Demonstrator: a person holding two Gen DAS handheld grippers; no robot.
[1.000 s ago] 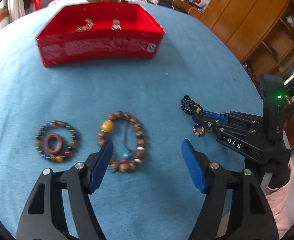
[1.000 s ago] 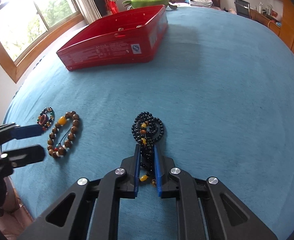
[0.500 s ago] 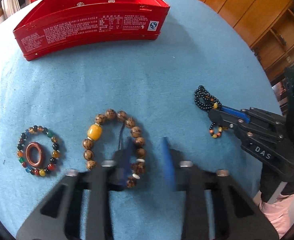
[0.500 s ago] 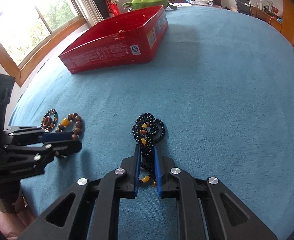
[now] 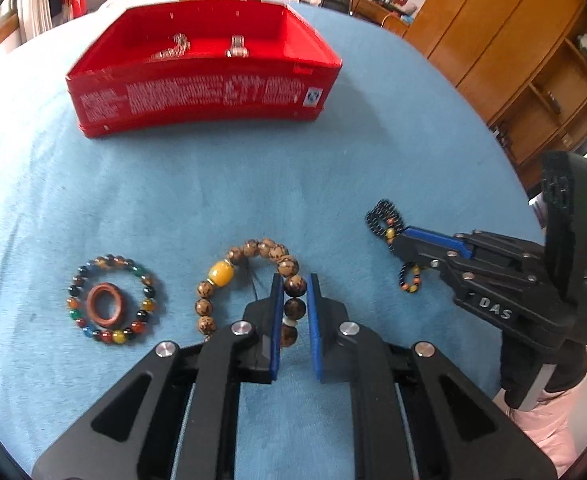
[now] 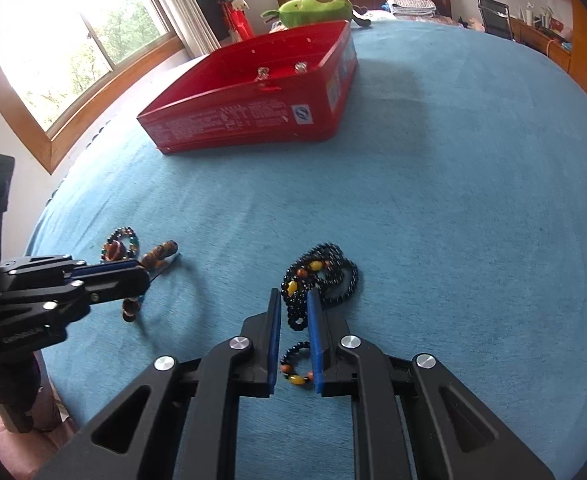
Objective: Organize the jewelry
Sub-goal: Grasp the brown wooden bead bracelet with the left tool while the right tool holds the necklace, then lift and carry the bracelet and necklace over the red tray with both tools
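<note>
Left gripper (image 5: 293,284), black w/ blue pads, has just been closing and is clamped on the near-right arc of the wooden bead bracelet (image 5: 249,280): fat mottled brown beads, one smooth yellow barrel bead, thin dark cord across the middle. From the right wrist view part of that bracelet hangs off the cloth under the left gripper (image 6: 143,276).

Right gripper (image 6: 294,300), same build, is pinched tight on the black bead strand (image 6: 317,276), tiny glossy black beads w/ a few amber and orange ones. Its far coils lie piled on the cloth; a small loop dangles between the fingers nearer the camera.

Left of the wooden bracelet, apart from it, sits the multicolour bead bracelet (image 5: 111,300), round glassy beads, w/ a reddish-brown ring (image 5: 104,305) lying flat inside it.

All on a blue blanket (image 5: 253,168), soft, short nap.

Far side, well apart from the jewelry: red tin box (image 5: 201,92), open top, curved front w/ white print, holding two small silvery pieces (image 5: 205,44) near the back wall. Nothing stands between grippers and box.

Beyond: green plush toy (image 6: 313,10), window (image 6: 65,52), wooden cabinets (image 5: 513,60). Pink sleeve (image 5: 549,420) under the right gripper's handle.
</note>
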